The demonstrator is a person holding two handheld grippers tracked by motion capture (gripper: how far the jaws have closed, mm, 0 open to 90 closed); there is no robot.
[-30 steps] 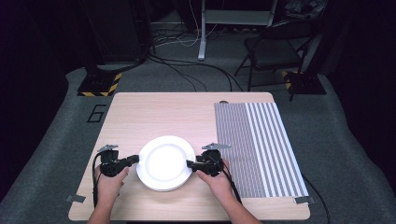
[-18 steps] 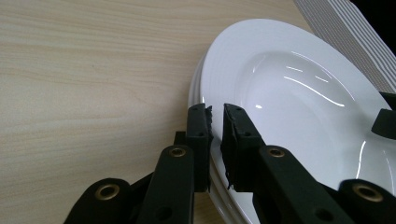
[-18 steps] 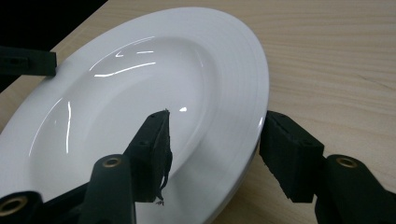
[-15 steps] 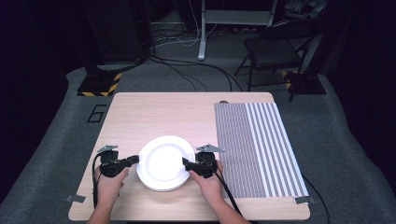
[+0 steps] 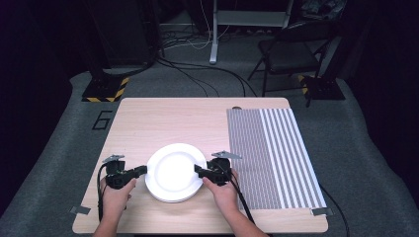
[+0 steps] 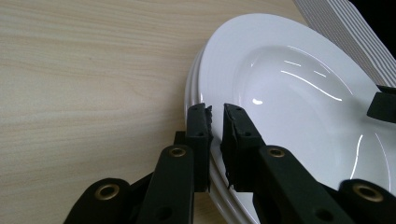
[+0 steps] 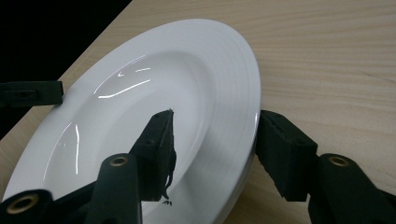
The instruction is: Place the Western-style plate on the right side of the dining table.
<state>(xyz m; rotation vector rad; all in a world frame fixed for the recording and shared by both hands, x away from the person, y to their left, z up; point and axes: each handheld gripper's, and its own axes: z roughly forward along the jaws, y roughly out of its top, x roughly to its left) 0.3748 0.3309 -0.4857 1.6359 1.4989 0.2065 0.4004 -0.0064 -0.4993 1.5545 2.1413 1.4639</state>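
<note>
The stack of white plates [image 5: 174, 172] lies between both: left hand-held gripper [image 5: 143, 170] clenched on the top plate's rim, right hand-held gripper [image 5: 198, 171] straddling the opposite rim, jaws just closing.

High view looks down; both gripper views closely share the plates [image 5: 174, 170].

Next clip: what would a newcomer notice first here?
A stack of white round ceramic plates sits near the front of the pale wooden table, flanked by the left gripper, clamped on the top plate's rim, and the right gripper, straddling the opposite rim. A grey-and-white striped mat covers the table's right side.
</note>
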